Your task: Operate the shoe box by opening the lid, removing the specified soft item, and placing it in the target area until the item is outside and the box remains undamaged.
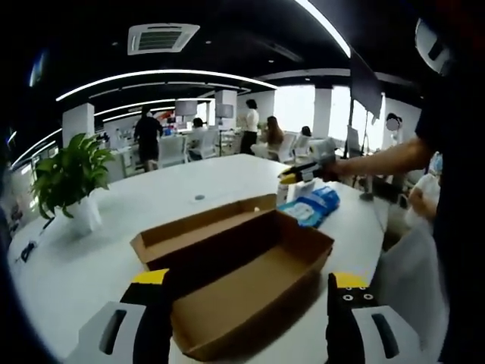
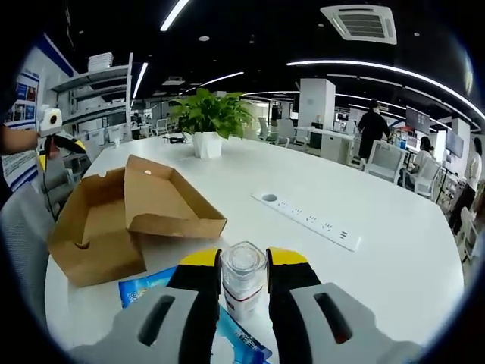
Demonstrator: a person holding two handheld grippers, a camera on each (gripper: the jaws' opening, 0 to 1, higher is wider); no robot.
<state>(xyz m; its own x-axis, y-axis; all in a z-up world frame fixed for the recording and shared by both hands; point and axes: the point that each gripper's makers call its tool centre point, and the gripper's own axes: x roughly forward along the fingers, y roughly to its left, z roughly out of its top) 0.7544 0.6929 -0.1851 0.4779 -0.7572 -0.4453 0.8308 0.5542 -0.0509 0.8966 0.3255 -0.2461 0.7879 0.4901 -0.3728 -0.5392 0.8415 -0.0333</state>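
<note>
A: In the left gripper view we log the left gripper (image 1: 246, 307) low over the white table (image 1: 98, 250), jaws spread wide, nothing between them; the shoe box (image 1: 250, 284) sits just ahead, between the two tips.

B: Material?

A: Plain brown corrugated cardboard, rectangular, lid (image 1: 201, 224) flipped back flat on the far side. We see only bare cardboard floor inside it.

B: Right side?

A: In the right gripper view the right gripper (image 2: 244, 277) has its yellow-tipped jaws closed against a small clear plastic jar (image 2: 244, 280), ribbed top, upright, dark red band near its base. Under it lies a blue soft packet (image 2: 148, 287), glossy film, flat on the table, just beside the box.

B: Farther out?

A: A white power strip (image 2: 307, 220) lies mid-table, then a potted plant (image 2: 208, 121) in a white pot. People stand among desks beyond.
</note>
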